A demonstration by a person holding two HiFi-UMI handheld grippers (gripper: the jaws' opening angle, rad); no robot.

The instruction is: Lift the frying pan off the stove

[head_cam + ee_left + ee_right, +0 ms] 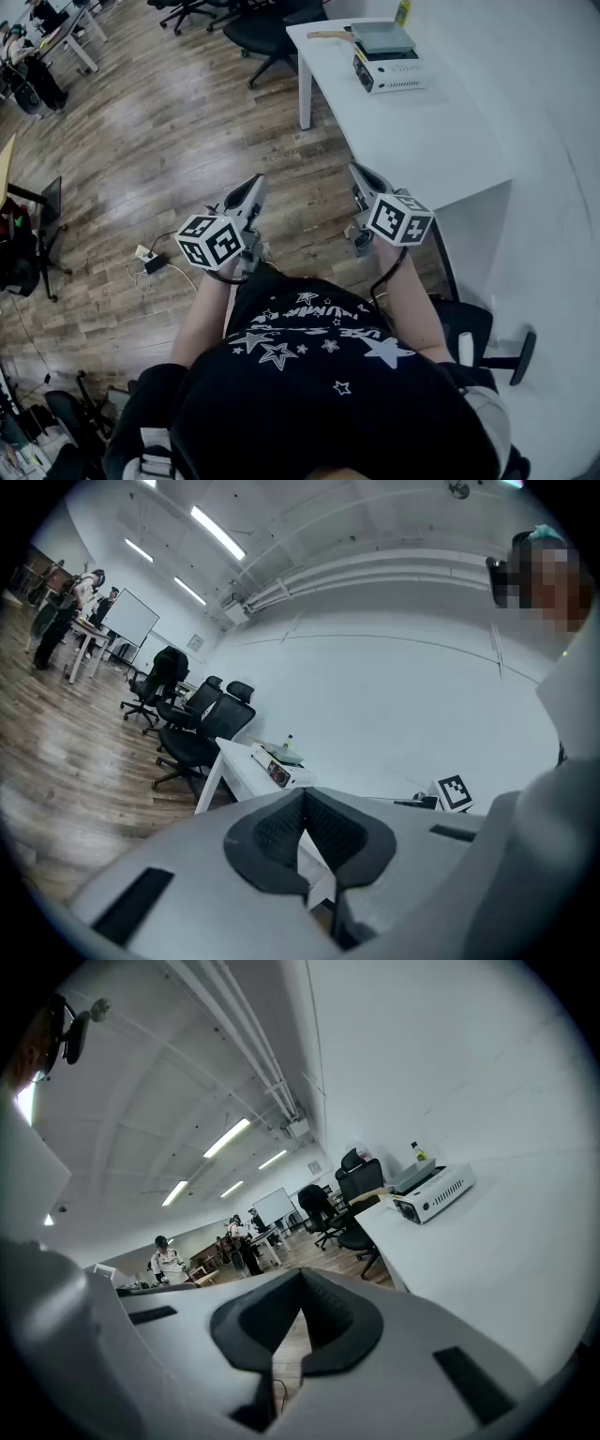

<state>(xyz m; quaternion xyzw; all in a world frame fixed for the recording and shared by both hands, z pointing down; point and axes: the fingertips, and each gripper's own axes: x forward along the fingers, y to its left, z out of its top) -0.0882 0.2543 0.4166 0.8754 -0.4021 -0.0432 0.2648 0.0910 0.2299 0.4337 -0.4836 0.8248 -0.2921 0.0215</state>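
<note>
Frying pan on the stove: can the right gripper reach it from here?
Probably not yet: the right gripper, shut, hangs close to the person, well short of the frying pan far along the table. Nothing blocks the way.

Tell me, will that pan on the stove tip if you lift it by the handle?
Probably a bit: the frying pan looks wide and flat, with its handle sticking out one side, so the far edge may dip. It looks rigid, so it shouldn't bend.
</note>
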